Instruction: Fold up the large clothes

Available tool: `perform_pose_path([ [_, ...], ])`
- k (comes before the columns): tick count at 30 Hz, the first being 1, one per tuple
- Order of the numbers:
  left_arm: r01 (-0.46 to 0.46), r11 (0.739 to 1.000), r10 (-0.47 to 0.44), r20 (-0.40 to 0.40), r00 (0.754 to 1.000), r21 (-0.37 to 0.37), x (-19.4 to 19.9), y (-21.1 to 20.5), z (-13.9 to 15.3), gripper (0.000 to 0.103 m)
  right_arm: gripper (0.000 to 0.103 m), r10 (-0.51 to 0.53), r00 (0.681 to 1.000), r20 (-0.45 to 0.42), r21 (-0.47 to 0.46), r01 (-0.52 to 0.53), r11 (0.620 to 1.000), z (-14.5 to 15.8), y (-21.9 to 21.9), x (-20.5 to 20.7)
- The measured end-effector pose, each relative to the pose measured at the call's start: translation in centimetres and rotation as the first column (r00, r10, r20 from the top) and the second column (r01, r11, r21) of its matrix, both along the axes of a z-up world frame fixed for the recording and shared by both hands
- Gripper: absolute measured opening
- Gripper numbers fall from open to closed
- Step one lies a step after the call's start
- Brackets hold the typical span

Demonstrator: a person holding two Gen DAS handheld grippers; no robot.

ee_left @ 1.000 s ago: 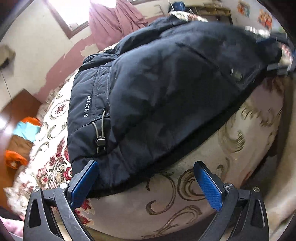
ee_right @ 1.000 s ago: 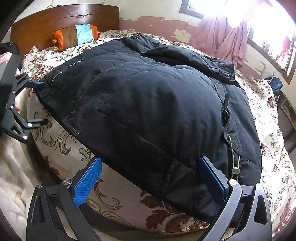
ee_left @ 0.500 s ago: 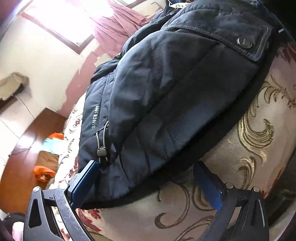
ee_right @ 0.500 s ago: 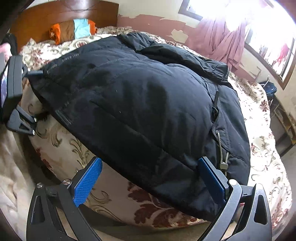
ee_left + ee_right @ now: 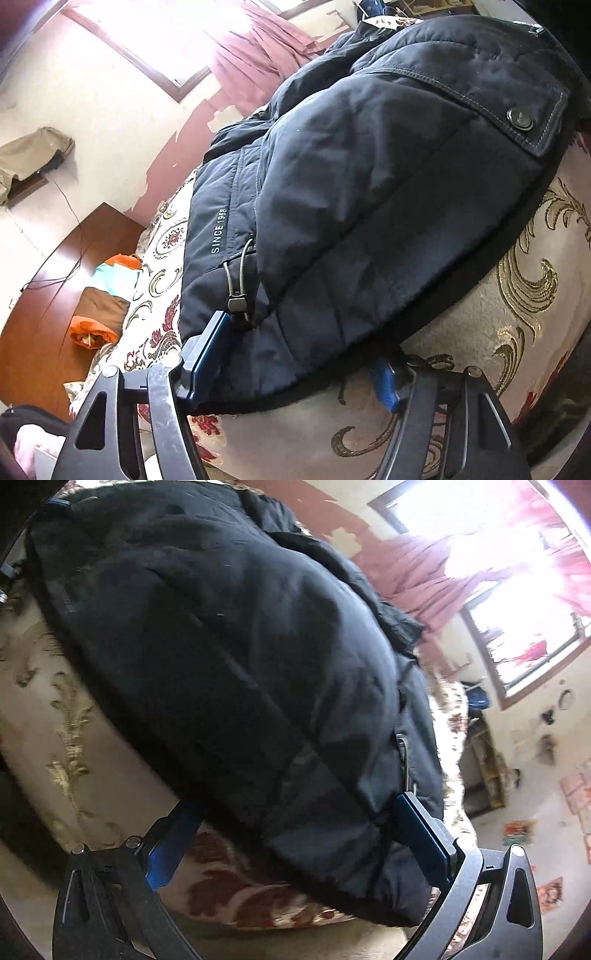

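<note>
With the dark padded jacket [image 5: 369,206] lying along the bed's [image 5: 524,325] near edge, we have the left gripper [image 5: 295,365] and right gripper [image 5: 295,834] each closing on its hem corners, so the next move calls for lifting both evenly to fold it.
</note>
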State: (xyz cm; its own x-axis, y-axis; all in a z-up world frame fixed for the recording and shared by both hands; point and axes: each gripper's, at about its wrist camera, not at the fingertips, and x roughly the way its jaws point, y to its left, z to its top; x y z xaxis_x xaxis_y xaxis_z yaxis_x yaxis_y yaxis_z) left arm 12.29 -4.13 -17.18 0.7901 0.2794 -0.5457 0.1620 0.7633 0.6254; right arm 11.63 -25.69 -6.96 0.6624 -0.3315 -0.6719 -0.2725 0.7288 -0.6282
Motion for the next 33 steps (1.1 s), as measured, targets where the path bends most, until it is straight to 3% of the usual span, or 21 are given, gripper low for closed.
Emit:
perform_pose_path([
  [3, 0.001, 1.0, -0.001, 0.006, 1.0, -0.019, -0.1, 0.2, 0.3, 0.064, 0.096, -0.004, 0.997, 0.077, 0.057, 0.0, 0.998, 1.7, -0.4, -0.4],
  [9, 0.001, 0.994, 0.003, 0.031, 1.0, -0.107, -0.2, 1.2, 1.8, 0.057, 0.058, 0.014, 0.987, 0.162, 0.219, -0.05, 0.974, 4.7, -1.0, -1.8],
  [16, 0.023, 0.973, 0.011, 0.147, 0.989, -0.229, -1.5, 2.8, 4.5, 0.053, 0.034, -0.001, 0.967, 0.254, 0.381, -0.099, 0.919, 7.5, -2.7, -2.6],
  [21, 0.046, 0.959, 0.022, 0.234, 0.972, -0.281, -1.7, 3.5, 6.6, 0.048, 0.029, -0.057, 0.949, 0.309, 0.471, -0.101, 0.876, 9.5, -3.5, -2.3],
  [24, 0.063, 0.937, 0.023, 0.24, 0.97, -0.343, -0.8, 3.6, 8.4, 0.03, 0.028, -0.099, 0.939, 0.329, 0.518, -0.091, 0.851, 9.7, -4.2, -0.9],
  [29, 0.074, 0.92, 0.036, 0.269, 0.962, -0.385, 0.4, 3.1, 11.1, 0.017, 0.026, -0.176, 0.919, 0.352, 0.577, -0.065, 0.814, 10.0, -4.6, 0.1],
  [33, 0.08, 0.872, 0.053, 0.257, 0.965, -0.483, 2.0, 4.1, 13.4, 0.013, 0.018, -0.22, 0.911, 0.348, 0.64, -0.06, 0.766, 10.0, -5.4, 0.6],
])
